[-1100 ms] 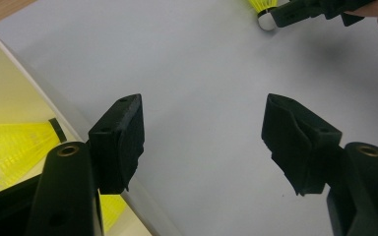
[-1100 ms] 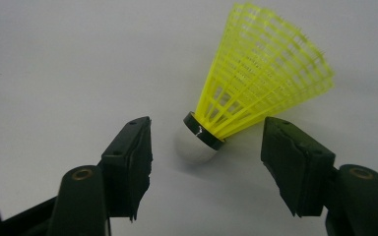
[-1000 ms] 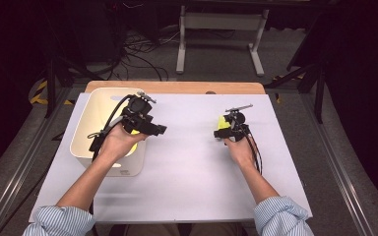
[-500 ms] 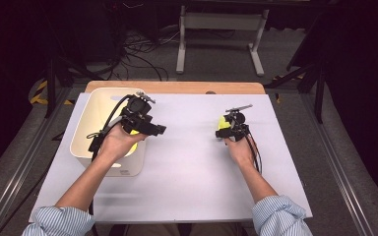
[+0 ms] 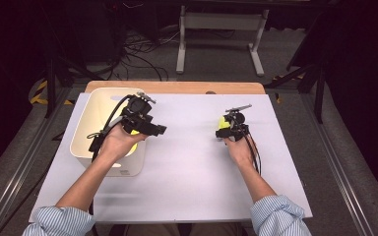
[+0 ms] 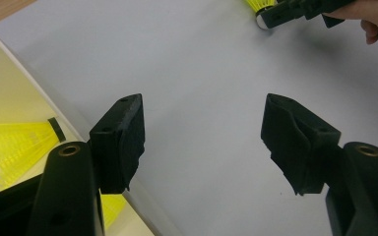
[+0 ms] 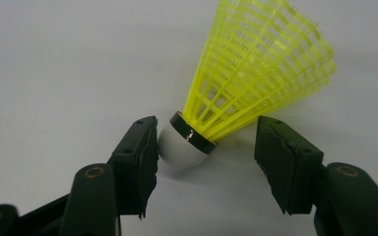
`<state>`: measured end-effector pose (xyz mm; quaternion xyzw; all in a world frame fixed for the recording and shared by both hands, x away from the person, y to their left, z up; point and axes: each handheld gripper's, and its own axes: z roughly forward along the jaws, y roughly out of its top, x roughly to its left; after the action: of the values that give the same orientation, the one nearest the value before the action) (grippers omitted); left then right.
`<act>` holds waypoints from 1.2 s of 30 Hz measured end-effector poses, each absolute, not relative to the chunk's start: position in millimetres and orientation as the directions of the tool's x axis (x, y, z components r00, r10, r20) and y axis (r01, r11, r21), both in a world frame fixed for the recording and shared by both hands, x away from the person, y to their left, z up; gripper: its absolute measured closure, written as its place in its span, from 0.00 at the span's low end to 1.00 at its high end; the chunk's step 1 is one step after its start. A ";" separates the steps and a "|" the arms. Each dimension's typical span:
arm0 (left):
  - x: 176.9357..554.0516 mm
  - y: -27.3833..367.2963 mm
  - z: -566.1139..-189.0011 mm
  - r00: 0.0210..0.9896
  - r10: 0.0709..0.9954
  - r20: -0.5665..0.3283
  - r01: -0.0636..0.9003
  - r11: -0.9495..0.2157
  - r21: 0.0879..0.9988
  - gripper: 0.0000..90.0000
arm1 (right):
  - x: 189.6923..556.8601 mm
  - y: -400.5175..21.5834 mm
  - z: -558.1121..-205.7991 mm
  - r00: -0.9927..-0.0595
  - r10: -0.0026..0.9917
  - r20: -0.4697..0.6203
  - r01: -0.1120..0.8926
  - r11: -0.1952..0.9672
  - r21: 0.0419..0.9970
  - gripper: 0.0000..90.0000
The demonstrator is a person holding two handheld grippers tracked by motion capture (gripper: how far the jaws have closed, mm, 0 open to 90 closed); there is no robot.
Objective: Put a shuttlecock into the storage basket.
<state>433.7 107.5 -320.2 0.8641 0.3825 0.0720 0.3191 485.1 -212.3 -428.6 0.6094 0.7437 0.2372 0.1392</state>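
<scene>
Fingers (image 7: 133, 162) of the right gripper (image 7: 204, 164): partway apart, have just been closing, with the shuttlecock (image 7: 241, 83) between them. Its white cork base touches, or all but touches, the left-hand finger as the right gripper view shows it; cannot tell whether that pad presses. The other finger stands clear of the yellow skirt, a gap visible. No clamp on it yet.

Shuttlecock lies on its side on the grey counter (image 7: 54, 59), cork end toward the camera, skirt fanning up and away to the upper right of that view. In the high view it sits at the tip of the right gripper (image 5: 230, 129), right of the counter's middle, yellow just visible (image 5: 222, 123).

Left gripper (image 6: 204, 142): fingers (image 6: 120, 142) spread wide, nothing between them, only bare counter behind. In the high view it hangs over the near right edge of the white bin (image 5: 91, 123) at the counter's left. A second yellow shuttlecock (image 6: 15, 147) lies inside the bin, just beside the left-hand finger in the left gripper view, not touched.

The two grippers are well apart.
</scene>
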 end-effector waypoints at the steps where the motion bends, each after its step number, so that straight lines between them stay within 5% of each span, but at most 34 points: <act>1: 433.5 107.5 -320.1 0.697 0.706 -0.121 0.615 -0.503 0.607 0.38 | 485.2 -212.1 -428.6 -0.218 0.973 0.080 0.840 0.145 0.522 0.47; 36: 431.9 110.8 -318.1 0.697 0.706 -0.126 0.613 -0.497 0.614 0.38 | 483.3 -212.1 -429.4 -0.205 0.977 0.064 0.856 0.147 0.495 0.52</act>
<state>431.9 110.8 -318.1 0.8621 0.3826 0.0712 0.3245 483.3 -212.1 -429.4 0.6153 0.7448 0.2185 0.1377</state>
